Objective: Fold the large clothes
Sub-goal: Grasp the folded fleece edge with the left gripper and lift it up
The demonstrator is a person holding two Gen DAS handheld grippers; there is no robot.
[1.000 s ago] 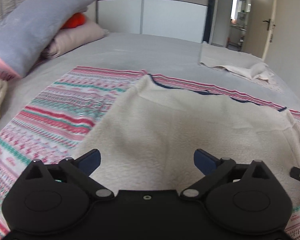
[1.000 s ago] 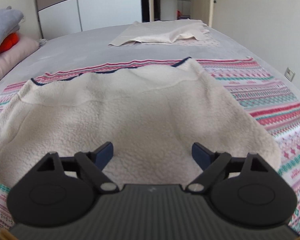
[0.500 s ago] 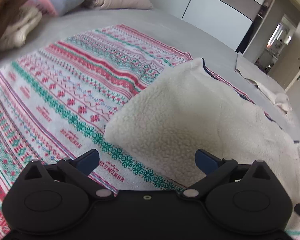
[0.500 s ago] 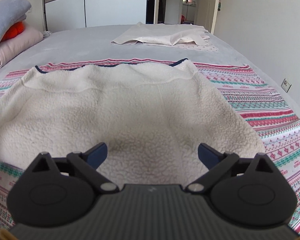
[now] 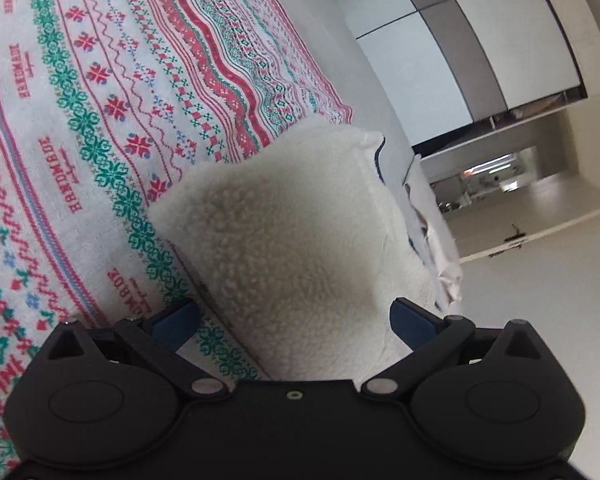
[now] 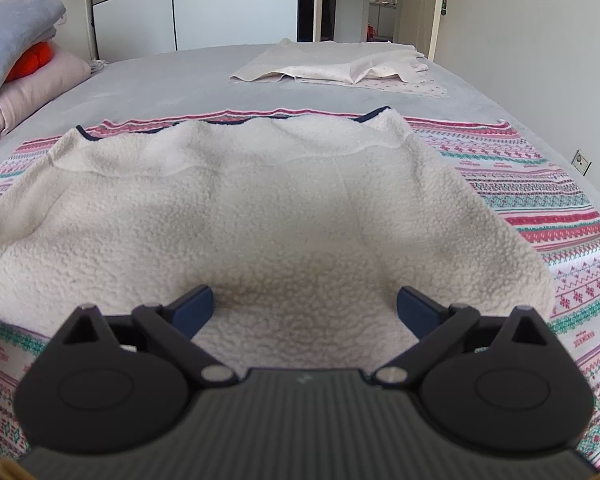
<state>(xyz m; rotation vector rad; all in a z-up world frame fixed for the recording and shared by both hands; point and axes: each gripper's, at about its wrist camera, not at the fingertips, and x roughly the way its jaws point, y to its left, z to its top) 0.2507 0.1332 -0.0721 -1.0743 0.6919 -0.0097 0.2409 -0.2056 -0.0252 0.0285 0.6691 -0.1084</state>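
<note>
Soft, even daylight from the bright doorway (image 6: 380, 0); strong fisheye curvature, dark vignetted corners, soft shadow on the near fleece (image 6: 260, 220).

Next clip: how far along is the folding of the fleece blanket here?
Done: the fleece blanket lies doubled over on its patterned side, fleece up. In hand: nothing is gripped; the right tool, whose jaws have just been opening, hovers empty at the near fold, and the left tool is open around the blanket's left corner. Left: further folds. Another cream cloth lies beyond.

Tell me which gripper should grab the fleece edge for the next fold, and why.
Probably left. The left gripper is open astride the fleece's side edge; the right gripper is open over its middle, with no edge between its fingers.
</note>
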